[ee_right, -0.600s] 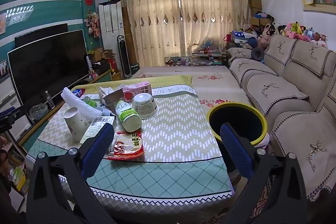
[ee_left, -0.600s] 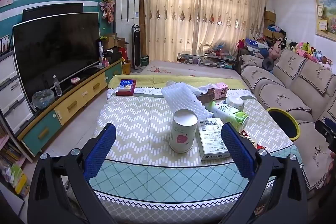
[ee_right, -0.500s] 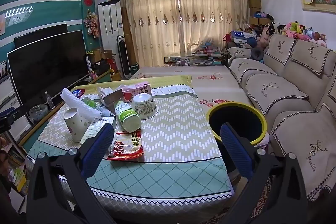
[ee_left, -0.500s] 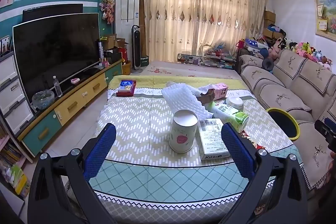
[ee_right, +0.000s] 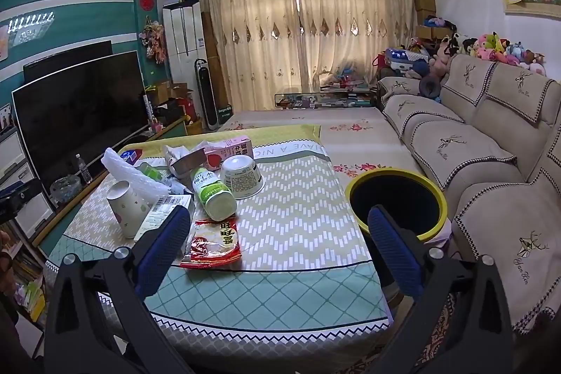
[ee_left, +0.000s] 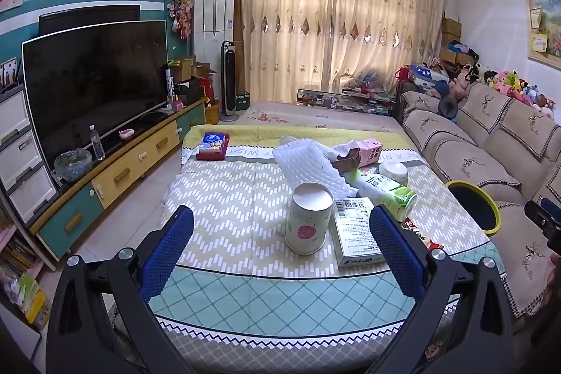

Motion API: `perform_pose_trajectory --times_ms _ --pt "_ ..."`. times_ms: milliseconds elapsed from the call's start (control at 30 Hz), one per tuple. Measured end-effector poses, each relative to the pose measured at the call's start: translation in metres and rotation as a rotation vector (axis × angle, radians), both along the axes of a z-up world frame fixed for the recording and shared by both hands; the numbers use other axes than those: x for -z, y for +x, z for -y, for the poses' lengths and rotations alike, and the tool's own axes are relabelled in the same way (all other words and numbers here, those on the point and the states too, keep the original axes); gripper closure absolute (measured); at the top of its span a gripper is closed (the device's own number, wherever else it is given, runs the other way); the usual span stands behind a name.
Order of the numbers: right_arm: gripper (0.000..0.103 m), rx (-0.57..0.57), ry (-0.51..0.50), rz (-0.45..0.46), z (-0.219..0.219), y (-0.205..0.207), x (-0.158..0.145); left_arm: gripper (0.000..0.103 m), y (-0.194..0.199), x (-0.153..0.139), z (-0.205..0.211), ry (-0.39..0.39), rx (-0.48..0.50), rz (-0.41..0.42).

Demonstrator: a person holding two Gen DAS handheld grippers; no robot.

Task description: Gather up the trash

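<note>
Nothing is picked up yet: both the left gripper point(ee_left: 280, 247) and right gripper point(ee_right: 280, 244) hold their fingers wide apart and empty. The next move looks like closing on the paper cup point(ee_left: 309, 219) and carrying it to the bin point(ee_right: 396, 202) beside the table point(ee_right: 280, 297).

TV point(ee_left: 94, 83): I see it dark, on a low cabinet point(ee_left: 115, 177), left wall.
Sofa point(ee_right: 473, 142): right side, plush toys point(ee_right: 498, 49) along its back.
Curtains point(ee_left: 336, 34): drawn, far wall.
Fan point(ee_left: 229, 79): upright beside them.

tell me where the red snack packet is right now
In the right wrist view the red snack packet lies flat near the table's front edge, just in front of the lying green-capped bottle, left of the yellow-rimmed bin.
</note>
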State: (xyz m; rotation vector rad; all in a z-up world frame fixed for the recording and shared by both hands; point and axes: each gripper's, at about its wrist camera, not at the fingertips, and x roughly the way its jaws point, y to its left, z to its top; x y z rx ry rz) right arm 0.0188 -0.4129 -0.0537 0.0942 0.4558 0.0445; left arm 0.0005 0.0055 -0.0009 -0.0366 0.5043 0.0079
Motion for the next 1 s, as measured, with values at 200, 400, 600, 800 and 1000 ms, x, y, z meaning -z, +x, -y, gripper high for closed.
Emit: perform_pose_trajectory --times_ms 200,400,600,800,1000 --pt "0.006 0.0 0.002 -0.001 0.0016 0.0025 0.0018 0.004 -0.0014 -0.0038 -0.0021 0.0 0.004 0.001" --pt "0.006 0.001 0.008 -0.005 0.0016 0.002 0.0009 0.004 -0.004 -0.0052 0.0008 0.003 0.007 0.0" --pt "0.006 0.004 0.018 -0.01 0.0055 0.0046 -0.0005 0.004 -0.0037 -0.0051 0.0008 0.002 0.007 0.0" --pt "0.006 0.001 0.02 -0.012 0.005 0.0036 -0.0005 0.004 -0.0038 -0.005 0.001 0.002 0.007 0.0" --pt "0.006 0.001 0.021 -0.013 0.0054 0.0041 0.0001 0.004 -0.0043 -0.0049 0.0015 0.002 0.006 -0.002"
